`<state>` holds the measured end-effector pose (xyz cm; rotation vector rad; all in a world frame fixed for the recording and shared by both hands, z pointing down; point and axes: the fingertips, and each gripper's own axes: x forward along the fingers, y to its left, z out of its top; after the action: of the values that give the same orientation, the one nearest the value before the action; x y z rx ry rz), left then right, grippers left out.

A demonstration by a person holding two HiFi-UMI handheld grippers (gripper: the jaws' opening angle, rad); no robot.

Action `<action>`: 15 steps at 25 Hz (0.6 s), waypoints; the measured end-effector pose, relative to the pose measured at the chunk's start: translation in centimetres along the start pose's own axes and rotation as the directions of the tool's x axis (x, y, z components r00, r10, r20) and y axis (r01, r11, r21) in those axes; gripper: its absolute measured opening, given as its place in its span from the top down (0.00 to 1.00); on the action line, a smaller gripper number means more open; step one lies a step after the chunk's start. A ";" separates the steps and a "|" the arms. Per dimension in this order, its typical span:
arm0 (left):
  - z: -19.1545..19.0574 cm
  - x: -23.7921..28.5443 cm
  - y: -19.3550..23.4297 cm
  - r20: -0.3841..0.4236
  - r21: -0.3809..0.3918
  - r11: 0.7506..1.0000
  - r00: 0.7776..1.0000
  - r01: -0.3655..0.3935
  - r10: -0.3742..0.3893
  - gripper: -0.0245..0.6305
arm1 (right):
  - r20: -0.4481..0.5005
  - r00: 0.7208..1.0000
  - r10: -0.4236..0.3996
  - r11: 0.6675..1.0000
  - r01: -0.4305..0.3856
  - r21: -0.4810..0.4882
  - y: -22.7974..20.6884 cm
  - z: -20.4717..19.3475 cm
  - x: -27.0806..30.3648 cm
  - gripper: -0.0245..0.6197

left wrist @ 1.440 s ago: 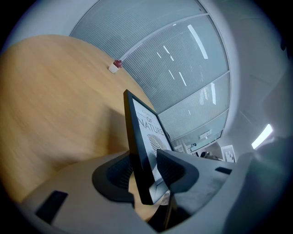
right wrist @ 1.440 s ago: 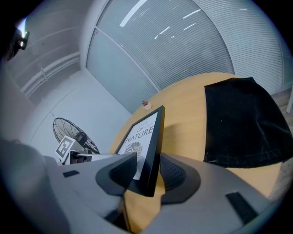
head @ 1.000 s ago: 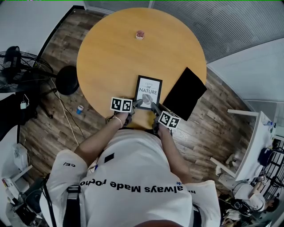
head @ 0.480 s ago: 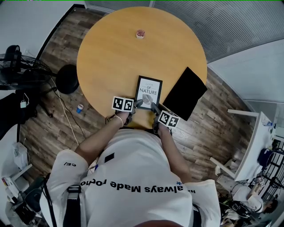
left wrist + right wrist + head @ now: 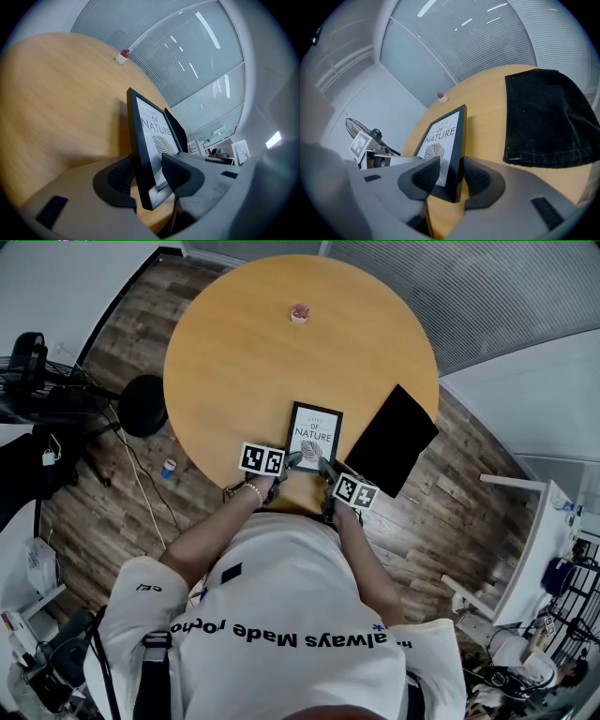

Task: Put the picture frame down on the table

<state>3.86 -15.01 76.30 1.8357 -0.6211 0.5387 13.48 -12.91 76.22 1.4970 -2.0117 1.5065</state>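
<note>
The picture frame [image 5: 313,435] sits between both claws' jaws, reaching ahead over the surface [image 5: 234,343] — right claw [image 5: 451,165] pinching it, left claw [image 5: 149,161] touching it too, jaws just easing wider. Best settle the near edge flat, then spread both together and back straight out.

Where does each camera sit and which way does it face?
Head view: on the head, facing steeply down; table, torso, arms show.
Left gripper view: on left gripper, facing across the table; jaws, just now opening, straddle the frame.
Right gripper view: on right gripper, facing across the table; jaws straddle the same frame.
</note>
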 end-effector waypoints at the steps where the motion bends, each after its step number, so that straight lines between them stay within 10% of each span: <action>1: -0.1 0.1 0.1 -0.003 0.000 1.000 1.000 -0.003 0.003 0.71 | -0.002 1.000 -0.003 1.000 0.003 -0.002 -0.1 -0.1 0.0 0.70; 15: -0.7 0.4 0.8 -0.036 0.009 0.999 0.999 -0.038 0.039 0.70 | -0.029 0.999 -0.026 1.000 0.026 0.013 -0.3 -0.8 0.4 0.70</action>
<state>3.62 -14.65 77.33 1.8211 -0.6316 0.5999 13.25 -12.46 77.06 1.4920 -1.9627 1.5249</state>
